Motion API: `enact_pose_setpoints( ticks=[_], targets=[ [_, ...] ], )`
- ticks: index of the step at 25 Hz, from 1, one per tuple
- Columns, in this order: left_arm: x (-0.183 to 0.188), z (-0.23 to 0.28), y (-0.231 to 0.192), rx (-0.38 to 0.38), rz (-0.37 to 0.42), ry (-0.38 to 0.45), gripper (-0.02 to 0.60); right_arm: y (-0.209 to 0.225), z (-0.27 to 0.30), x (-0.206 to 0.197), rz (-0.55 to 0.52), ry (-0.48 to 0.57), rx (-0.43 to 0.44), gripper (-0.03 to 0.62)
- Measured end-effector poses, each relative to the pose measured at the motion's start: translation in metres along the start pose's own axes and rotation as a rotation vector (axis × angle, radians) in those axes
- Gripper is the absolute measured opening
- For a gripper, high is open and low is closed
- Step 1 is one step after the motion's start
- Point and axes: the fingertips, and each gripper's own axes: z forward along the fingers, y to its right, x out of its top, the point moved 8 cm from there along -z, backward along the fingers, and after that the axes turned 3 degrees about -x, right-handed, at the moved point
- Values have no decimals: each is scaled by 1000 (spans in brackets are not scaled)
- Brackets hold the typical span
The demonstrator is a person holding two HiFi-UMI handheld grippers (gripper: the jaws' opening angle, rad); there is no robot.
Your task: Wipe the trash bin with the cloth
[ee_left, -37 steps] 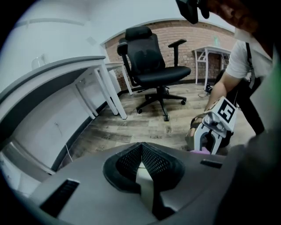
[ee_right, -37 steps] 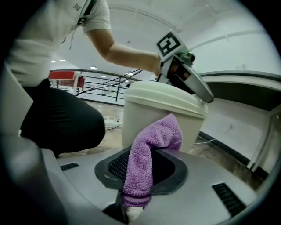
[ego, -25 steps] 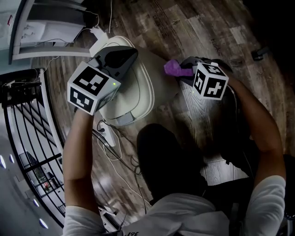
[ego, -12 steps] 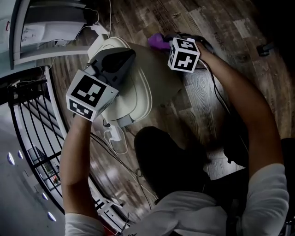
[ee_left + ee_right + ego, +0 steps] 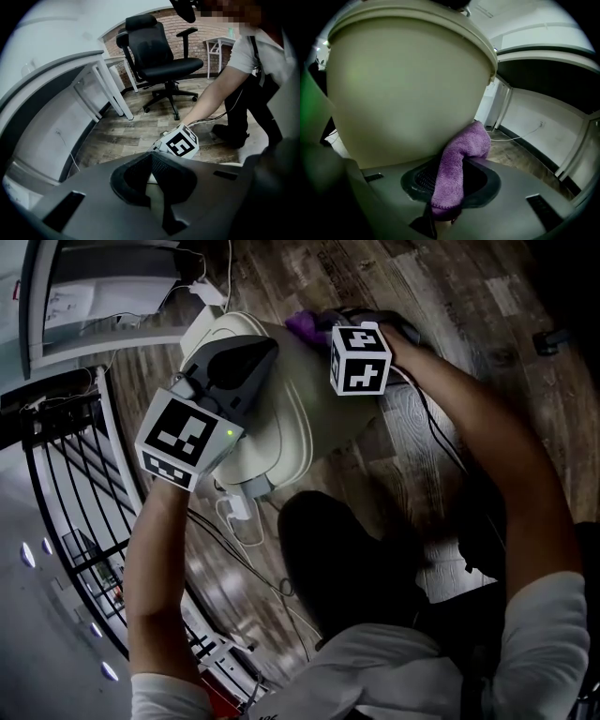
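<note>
The cream trash bin (image 5: pixel 323 404) stands on the wood floor with its lid (image 5: pixel 272 442) closed. My left gripper (image 5: pixel 261 351) rests on top of the lid, jaws shut, with nothing seen between them; only a cream sliver of the lid shows under it in the left gripper view (image 5: pixel 151 191). My right gripper (image 5: pixel 326 332) is at the bin's far side, shut on the purple cloth (image 5: pixel 302 326). In the right gripper view the cloth (image 5: pixel 461 154) hangs out of the jaws and its top end presses against the bin's rounded wall (image 5: pixel 403 89).
White cables and a power strip (image 5: pixel 230 512) lie on the floor beside the bin. A black wire rack (image 5: pixel 66 502) stands at the left and a white desk (image 5: pixel 103 296) at the top left. A black office chair (image 5: pixel 161 61) stands behind.
My right gripper has carried the purple cloth leftward and up against the bin's side. The left gripper has stayed on the lid.
</note>
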Motion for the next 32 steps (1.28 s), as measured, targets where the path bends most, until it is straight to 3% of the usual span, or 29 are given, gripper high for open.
enact_pose_setpoints(
  ticks=[11,25,32],
  targets=[
    [-1,0,0,-9,3,4,3,-38,-32,-2,-20,34,63,104],
    [-2,-1,2,-1,23,16,3,-93,-67,-5,-29,20,226,104],
    [-2,-2,3,8,34,29,3,-123,-81,-9,-30,-23,386,104]
  ],
)
